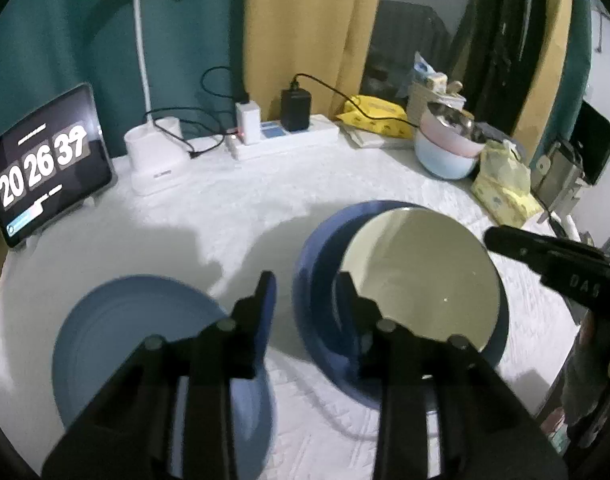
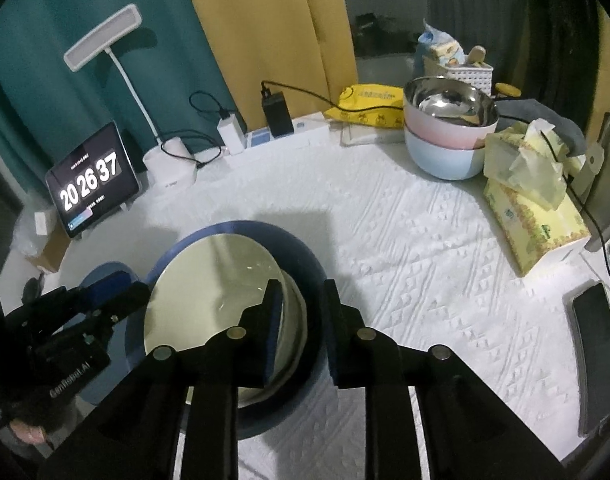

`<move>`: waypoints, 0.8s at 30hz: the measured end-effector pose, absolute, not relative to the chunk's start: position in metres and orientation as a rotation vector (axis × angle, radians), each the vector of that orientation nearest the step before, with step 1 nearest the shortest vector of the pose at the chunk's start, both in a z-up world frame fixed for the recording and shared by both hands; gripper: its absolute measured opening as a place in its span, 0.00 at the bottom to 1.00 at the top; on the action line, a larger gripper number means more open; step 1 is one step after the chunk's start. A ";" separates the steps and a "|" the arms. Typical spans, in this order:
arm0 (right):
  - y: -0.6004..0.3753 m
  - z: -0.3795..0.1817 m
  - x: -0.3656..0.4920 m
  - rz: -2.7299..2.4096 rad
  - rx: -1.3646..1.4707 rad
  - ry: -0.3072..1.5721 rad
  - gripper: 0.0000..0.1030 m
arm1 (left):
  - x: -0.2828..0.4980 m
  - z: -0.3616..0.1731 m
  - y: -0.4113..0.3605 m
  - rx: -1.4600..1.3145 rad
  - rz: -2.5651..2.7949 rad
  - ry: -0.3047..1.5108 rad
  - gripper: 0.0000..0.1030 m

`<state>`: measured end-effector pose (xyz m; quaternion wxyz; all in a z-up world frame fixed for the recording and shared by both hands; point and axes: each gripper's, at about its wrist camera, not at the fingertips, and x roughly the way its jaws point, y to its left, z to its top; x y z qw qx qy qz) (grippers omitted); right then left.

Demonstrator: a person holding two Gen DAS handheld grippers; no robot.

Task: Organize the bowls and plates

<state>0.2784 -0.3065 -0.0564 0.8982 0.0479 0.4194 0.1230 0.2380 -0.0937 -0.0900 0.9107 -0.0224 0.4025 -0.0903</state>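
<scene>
I see a white tablecloth point(image 2: 405, 240) of quilted fabric, matt with a raised pattern. On it the cream plate point(image 2: 209, 280) looks smooth and faintly glossy, sitting in a matt dark blue plate point(image 2: 305, 264). The light blue plate point(image 1: 125, 320) looks like smooth matt plastic. Far back, the steel bowl point(image 2: 449, 100) is mirror-shiny metal inside. My right gripper point(image 2: 303, 300) is matt black plastic.

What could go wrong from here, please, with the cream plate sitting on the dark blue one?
1. The cream plate lies tilted and off-centre on the dark blue plate; a nudge from the right gripper might slide it off.
2. The left gripper, open above the gap beside the light blue plate, could clip a rim.
3. The two grippers are close and could collide.
</scene>
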 end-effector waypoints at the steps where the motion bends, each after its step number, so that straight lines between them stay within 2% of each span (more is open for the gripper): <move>1: -0.310 -0.055 0.278 0.242 0.098 0.861 0.21 | 0.237 -0.090 -0.091 -0.052 -0.183 0.828 0.35; 6: -0.328 -0.056 0.278 0.216 0.131 0.855 0.22 | 0.238 -0.094 -0.082 -0.074 -0.186 0.832 0.42; 24: -0.334 -0.076 0.284 0.271 0.182 0.888 0.23 | 0.244 -0.120 -0.088 -0.034 -0.177 0.901 0.42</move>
